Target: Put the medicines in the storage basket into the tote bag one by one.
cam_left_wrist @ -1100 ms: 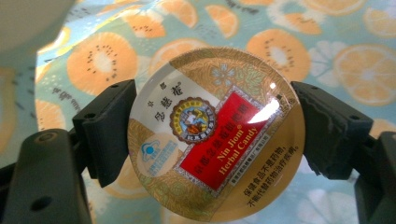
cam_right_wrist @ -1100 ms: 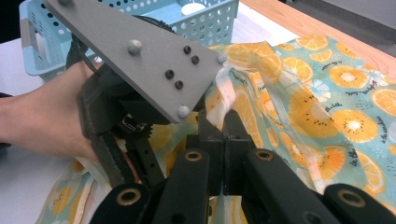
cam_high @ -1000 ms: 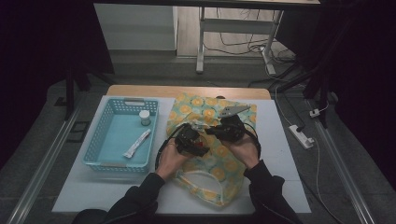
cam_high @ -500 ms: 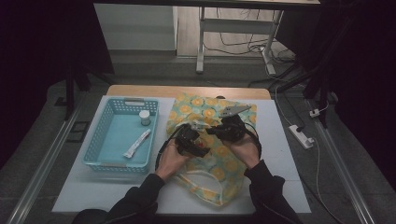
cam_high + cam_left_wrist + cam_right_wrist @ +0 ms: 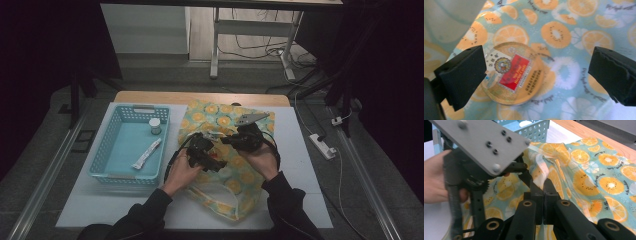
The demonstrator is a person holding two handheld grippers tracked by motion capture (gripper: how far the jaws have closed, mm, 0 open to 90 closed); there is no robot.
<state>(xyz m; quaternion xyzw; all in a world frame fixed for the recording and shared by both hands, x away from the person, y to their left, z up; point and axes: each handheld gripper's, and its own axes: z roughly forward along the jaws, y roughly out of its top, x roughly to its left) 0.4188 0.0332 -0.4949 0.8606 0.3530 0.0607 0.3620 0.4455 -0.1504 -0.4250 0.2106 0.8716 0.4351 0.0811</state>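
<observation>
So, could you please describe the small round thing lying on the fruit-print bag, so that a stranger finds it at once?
Start at the white table and find the orange-slice print bag right of the blue basket. On the bag, between the open jaws of the left gripper, lies a round tin. Its clear lid with a red label sets it apart from the printed orange slices around it.

The lower left of the round tin (image 5: 511, 76) is covered by a black jaw, and its small print is too blurred to be read. Much of the bag (image 5: 584, 177) is hidden behind the grey plate (image 5: 484, 142), whose top is cut off by the edge
</observation>
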